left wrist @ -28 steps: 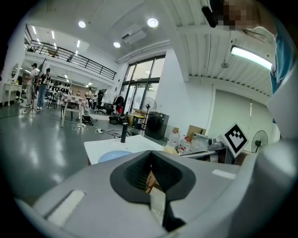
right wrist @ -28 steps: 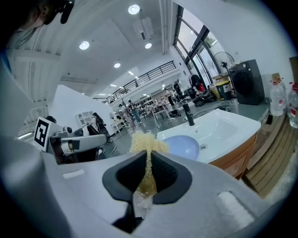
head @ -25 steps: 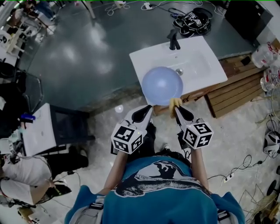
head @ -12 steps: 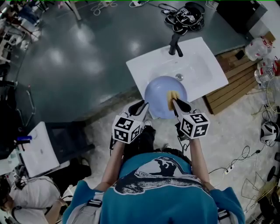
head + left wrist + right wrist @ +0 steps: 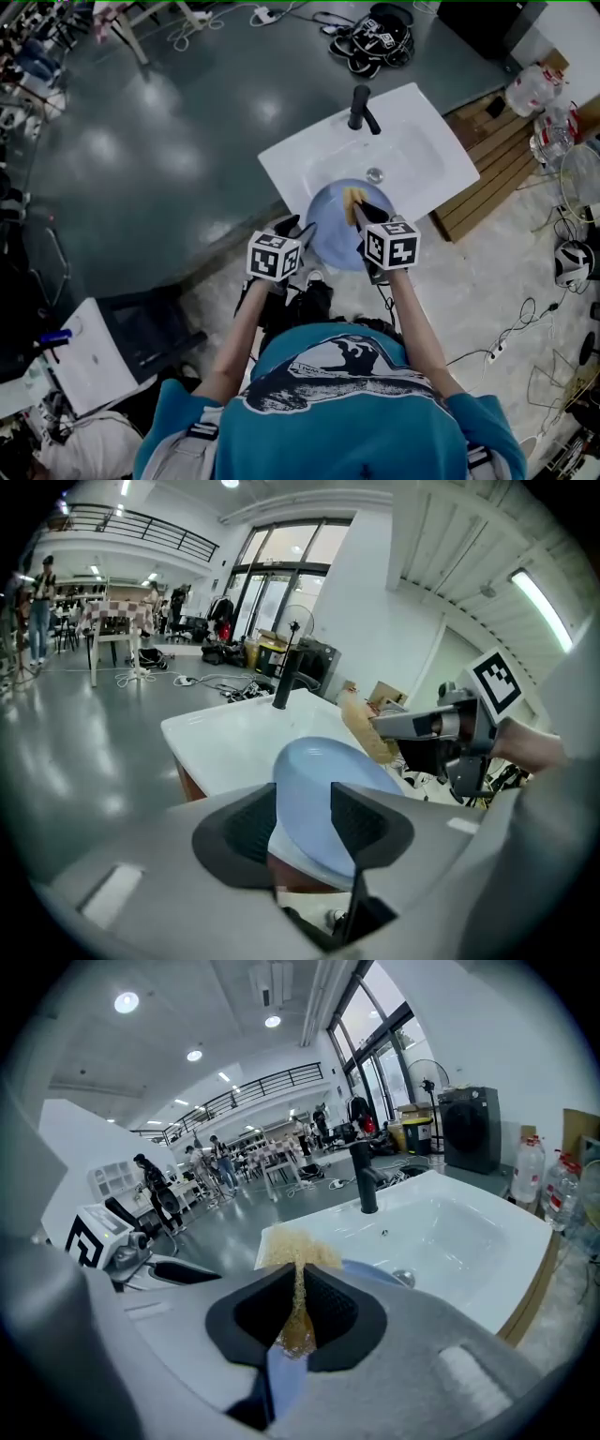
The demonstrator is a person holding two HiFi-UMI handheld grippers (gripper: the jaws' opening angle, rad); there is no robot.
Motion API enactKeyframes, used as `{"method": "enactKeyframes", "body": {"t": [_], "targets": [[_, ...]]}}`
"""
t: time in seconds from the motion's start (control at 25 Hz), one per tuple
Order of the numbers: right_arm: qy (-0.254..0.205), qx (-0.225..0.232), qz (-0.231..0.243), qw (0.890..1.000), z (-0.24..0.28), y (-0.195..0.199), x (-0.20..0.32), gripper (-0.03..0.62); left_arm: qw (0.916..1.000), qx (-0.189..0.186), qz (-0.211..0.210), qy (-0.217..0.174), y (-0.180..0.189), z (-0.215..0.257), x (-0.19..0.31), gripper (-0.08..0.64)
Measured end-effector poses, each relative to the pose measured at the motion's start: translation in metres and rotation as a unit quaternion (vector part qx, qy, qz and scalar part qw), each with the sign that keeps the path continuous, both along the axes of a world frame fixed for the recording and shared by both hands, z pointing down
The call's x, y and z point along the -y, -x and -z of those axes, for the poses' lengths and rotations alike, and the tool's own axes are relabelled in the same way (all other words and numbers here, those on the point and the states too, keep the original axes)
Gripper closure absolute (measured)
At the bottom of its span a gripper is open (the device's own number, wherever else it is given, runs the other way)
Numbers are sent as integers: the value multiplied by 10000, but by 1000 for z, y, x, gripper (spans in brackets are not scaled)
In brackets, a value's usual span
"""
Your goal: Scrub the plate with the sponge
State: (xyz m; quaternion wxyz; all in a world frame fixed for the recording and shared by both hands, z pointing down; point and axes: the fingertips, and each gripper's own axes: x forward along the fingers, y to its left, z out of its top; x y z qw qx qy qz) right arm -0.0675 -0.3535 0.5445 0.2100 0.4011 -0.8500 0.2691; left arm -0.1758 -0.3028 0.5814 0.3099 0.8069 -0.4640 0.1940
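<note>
Lowered since a second ago, the plate (image 5: pixel 330 230) now seems to rest across the near edge of the sink (image 5: pixel 422 141) in the head view, with the sponge (image 5: pixel 352 196) against its far part.

In the left gripper view, the left gripper (image 5: pixel 302 822) has just been opening; its jaws stand wide around the plate's rim without pressing it.

In the right gripper view, the right gripper (image 5: pixel 298 1302) pinches the sponge flat.

Scrubbing looks barely begun. The basin beyond is free, and the faucet (image 5: pixel 361 108) guards the far edge.

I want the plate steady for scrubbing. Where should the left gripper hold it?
The plate's left rim, coming from the near side: the thin edge sticks out over the sink's front and sits between the left gripper's jaws, which have just been opening. The sponge occupies the right side.
</note>
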Motion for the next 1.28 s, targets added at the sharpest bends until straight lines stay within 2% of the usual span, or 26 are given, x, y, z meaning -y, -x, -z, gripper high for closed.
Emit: {"method": "enactKeyframes", "body": {"t": [0.16,0.36,0.48,0.6,0.72,0.8,0.92,1.08,1.16,1.28], "targets": [[150,-178,57,9997,-21,20,12,565,9995,70,-81,287,5,-19,18,354],[467,-474,-7,9978,-57,40,20,565,9965,-221,-152,786,1,-46,22,351],[736,-555,-139,9956,-77,47,18,565,9960,-181,-169,863,-1,-56,23,355],[915,-571,-154,9940,-92,56,15,565,9957,35,-277,881,-6,-66,20,416],[834,-666,-93,9942,-98,60,15,565,9962,85,-278,815,-11,-68,19,456],[773,-709,-53,9945,-98,61,15,565,9967,30,-134,804,-9,-67,20,460],[806,-696,-100,9943,-99,58,15,563,9948,-307,365,904,-4,-68,21,487],[832,-862,-341,9922,-100,34,20,563,9850,-760,1142,1047,2,-69,23,519],[854,-981,-526,9901,-101,16,23,563,9818,-799,1363,1056,3,-70,24,525],[927,-1056,-831,9866,-102,-13,27,565,9826,-602,1479,944,2,-69,25,526]]}}
